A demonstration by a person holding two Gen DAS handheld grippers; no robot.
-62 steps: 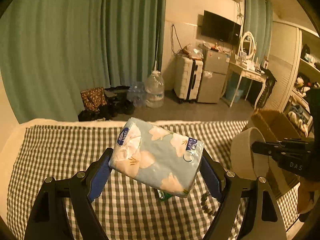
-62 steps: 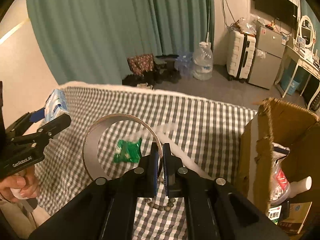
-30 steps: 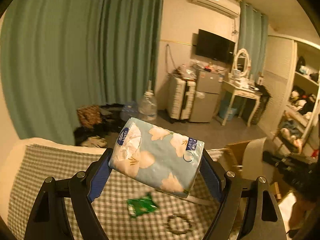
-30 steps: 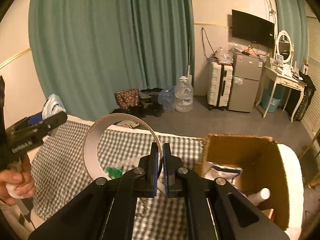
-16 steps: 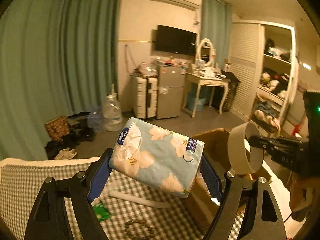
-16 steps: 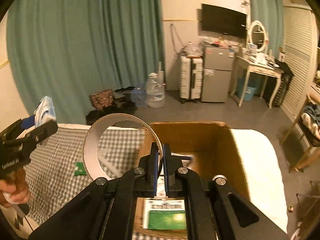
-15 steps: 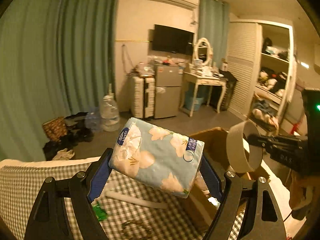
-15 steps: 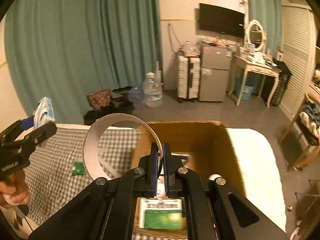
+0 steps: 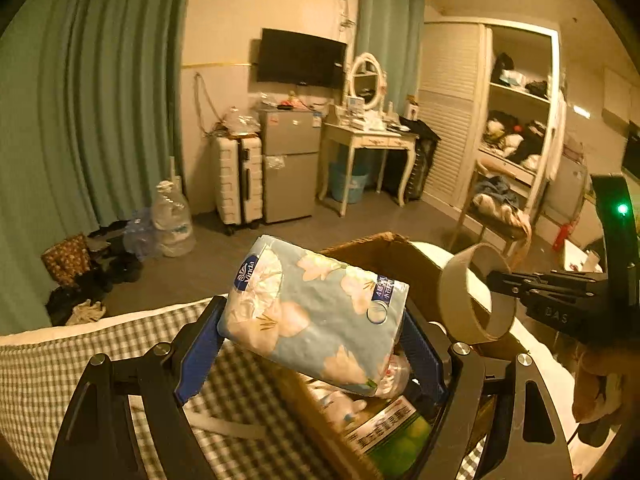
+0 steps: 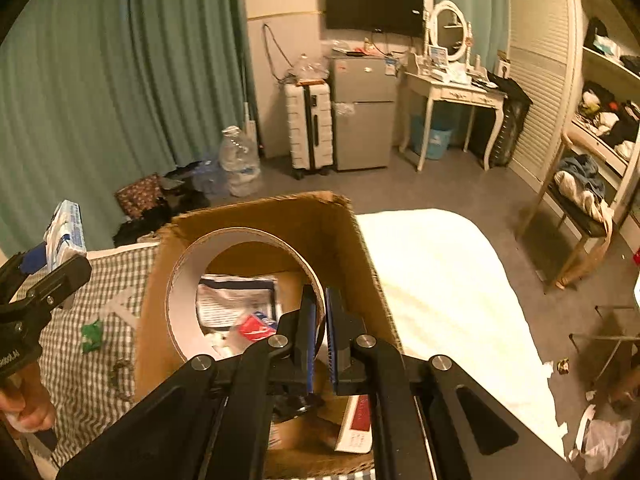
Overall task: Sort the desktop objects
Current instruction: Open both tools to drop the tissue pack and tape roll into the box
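The left tool [image 9: 312, 344] pinches a tissue pack [image 9: 316, 312] across its short ends, holding it tilted in the air over the near edge of the box [image 10: 256, 216]. The pack looks soft and light; its plastic wrap dimples where the blue pads [image 9: 196, 360] press in, so I would judge it gives under pressure and could slide on that slick film if the squeeze slackens. The ends seem a fair place to hold it, since the stacked tissues resist there better than the broad flowered face would. The right tool [image 10: 318, 336] is pressed nearly together on the wall of a tape ring [image 10: 240, 292], which hangs over the open box with printed packets lying below. The ring looks like thin cardboard, stiff enough edge-on but likely to crush if gripped across its width; nipping just the wall, as here, suits it. Both things seem too light to suffer from a short drop into the box. A green wrapper [image 10: 92, 334] and a bead bracelet [image 10: 118, 372] lie on the checked bench [image 10: 72, 380] beside the box.
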